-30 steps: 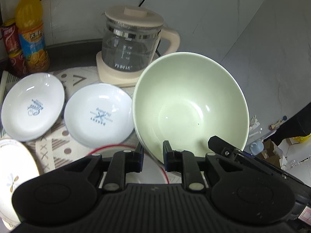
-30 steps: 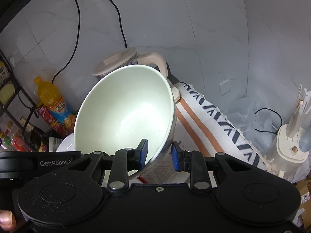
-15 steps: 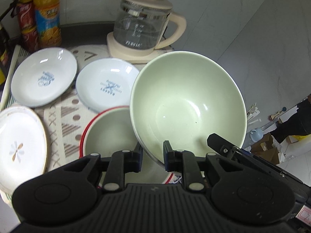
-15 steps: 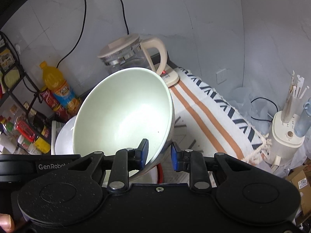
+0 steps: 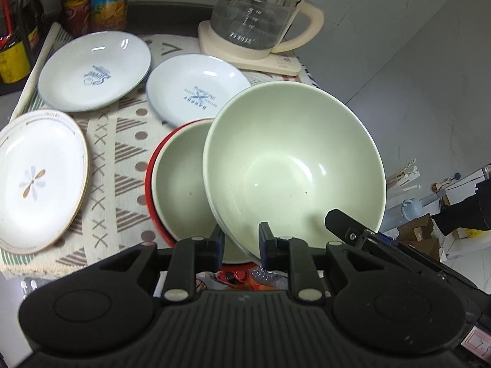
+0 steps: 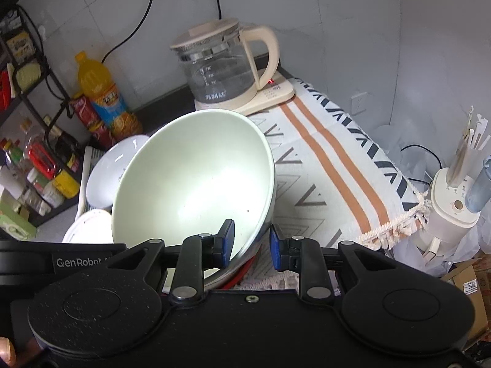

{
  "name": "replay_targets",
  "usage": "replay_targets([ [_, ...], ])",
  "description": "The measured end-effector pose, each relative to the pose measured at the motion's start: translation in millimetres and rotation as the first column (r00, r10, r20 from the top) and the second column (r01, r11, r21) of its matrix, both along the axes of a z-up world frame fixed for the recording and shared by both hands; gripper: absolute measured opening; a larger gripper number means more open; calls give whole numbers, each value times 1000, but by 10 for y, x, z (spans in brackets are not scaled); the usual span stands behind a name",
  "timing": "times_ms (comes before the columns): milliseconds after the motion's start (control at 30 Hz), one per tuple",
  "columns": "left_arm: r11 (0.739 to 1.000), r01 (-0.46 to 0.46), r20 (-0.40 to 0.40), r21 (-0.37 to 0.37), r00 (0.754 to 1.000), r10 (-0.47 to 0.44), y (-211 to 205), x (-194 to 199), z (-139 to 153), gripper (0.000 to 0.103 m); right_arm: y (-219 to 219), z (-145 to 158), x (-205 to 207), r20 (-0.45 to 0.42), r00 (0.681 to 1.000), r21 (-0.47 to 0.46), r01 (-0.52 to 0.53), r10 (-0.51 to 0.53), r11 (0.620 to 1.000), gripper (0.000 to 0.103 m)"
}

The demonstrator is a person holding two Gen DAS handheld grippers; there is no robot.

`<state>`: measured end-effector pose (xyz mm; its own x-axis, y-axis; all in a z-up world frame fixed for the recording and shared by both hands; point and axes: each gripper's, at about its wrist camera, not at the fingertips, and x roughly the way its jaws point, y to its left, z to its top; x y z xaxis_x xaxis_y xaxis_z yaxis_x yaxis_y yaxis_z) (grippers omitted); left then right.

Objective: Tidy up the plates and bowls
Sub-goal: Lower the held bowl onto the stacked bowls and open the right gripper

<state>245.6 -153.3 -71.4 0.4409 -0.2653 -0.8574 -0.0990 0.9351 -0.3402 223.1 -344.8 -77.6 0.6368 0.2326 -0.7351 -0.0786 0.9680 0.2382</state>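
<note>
- Above the patterned cloth [image 5: 122, 141], the pale green bowl [image 5: 291, 168] is tilted, partly over the red-rimmed bowl [image 5: 178, 178].
- Left gripper [image 5: 239, 242] pinches its near rim.
- Right gripper [image 6: 251, 242] pinches the rim too.
- Three plates lie beside.

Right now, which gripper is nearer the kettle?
Cannot tell. Both the left gripper and right gripper clamp the green bowl's near rim, the kettle beyond it.
</note>
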Motion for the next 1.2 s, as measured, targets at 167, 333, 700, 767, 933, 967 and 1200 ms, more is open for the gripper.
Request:
replay_targets([
  [167, 1000, -25, -3, -5, 1000, 25, 33, -27, -19, 20, 56, -7, -1, 6, 1000, -12, -26, 26, 1000, 25],
  [333, 999, -47, -15, -8, 999, 47, 84, -33, -50, 21, 82, -35, 38, -3, 999, -10, -46, 46, 999, 25],
  [700, 996, -84, -71, 2, 994, 84, 184, 0, -231, 21, 179, -195, 126, -45, 996, 10, -76, 76, 997, 24],
  [767, 996, -91, -79, -1, 993, 91, 204, 14, -257, 22, 196, -223, 155, -52, 996, 15, -78, 79, 997, 24],
  [933, 996, -82, -92, 20, 992, 83, 189, 49, -269, 25, 210, -284, 229, -72, 995, 32, -67, 69, 997, 23],
  [967, 997, -79, -100, 14, 992, 80, 195, 57, -272, 26, 204, -295, 250, -76, 995, 38, -61, 64, 997, 22],
  [1200, 996, -85, -100, 40, 991, 89, 255, 24, -225, 27, 163, -265, 384, -52, 998, 22, -34, 35, 999, 19],
])
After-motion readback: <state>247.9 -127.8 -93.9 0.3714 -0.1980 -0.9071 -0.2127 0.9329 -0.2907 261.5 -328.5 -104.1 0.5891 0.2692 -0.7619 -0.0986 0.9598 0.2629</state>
